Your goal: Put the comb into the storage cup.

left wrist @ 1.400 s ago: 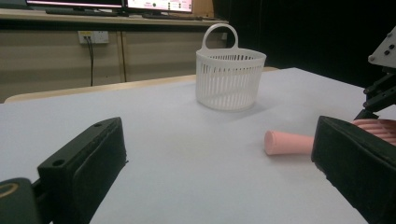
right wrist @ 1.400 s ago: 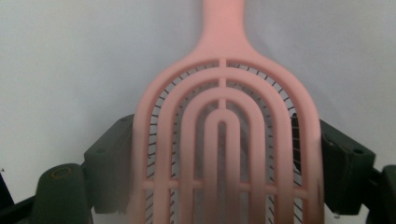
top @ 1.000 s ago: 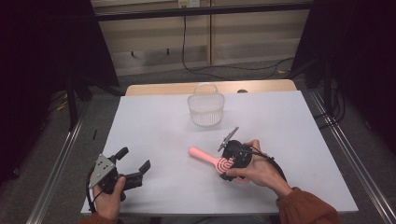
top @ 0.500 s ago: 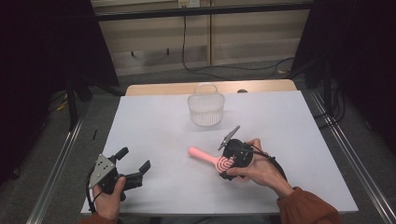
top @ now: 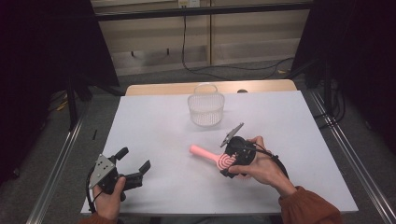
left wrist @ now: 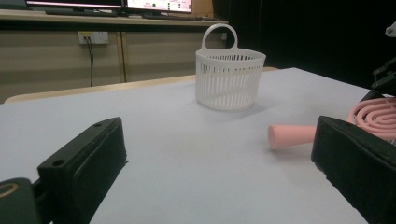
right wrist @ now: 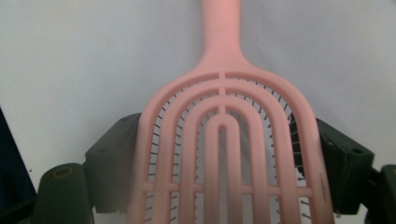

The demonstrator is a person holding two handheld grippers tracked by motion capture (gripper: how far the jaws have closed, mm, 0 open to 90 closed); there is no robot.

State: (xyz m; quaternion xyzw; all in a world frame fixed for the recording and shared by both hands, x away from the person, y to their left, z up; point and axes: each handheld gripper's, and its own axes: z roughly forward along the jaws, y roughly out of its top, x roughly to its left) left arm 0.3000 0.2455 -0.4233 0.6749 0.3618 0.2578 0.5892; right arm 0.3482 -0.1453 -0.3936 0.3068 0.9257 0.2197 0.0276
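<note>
A: What could go wrong here?

B: The right gripper (top: 232,161) has its jaws closed on the head of a pink hairbrush (right wrist: 224,140), clamping its two slatted edges. I'd guess those curved, smooth edges could slip, letting the brush twist or drop as it lifts; its handle juts out ahead of the jaws, adding leverage

A: And the other gripper?

B: The left gripper (top: 133,169) rests low with its jaws wide and nothing between them. A white basket (left wrist: 229,79) stands well beyond both pairs of jaws

A: The surroundings?

B: A plain white worktop (top: 154,126), grey floor, dark curtains either side, cables behind
</note>
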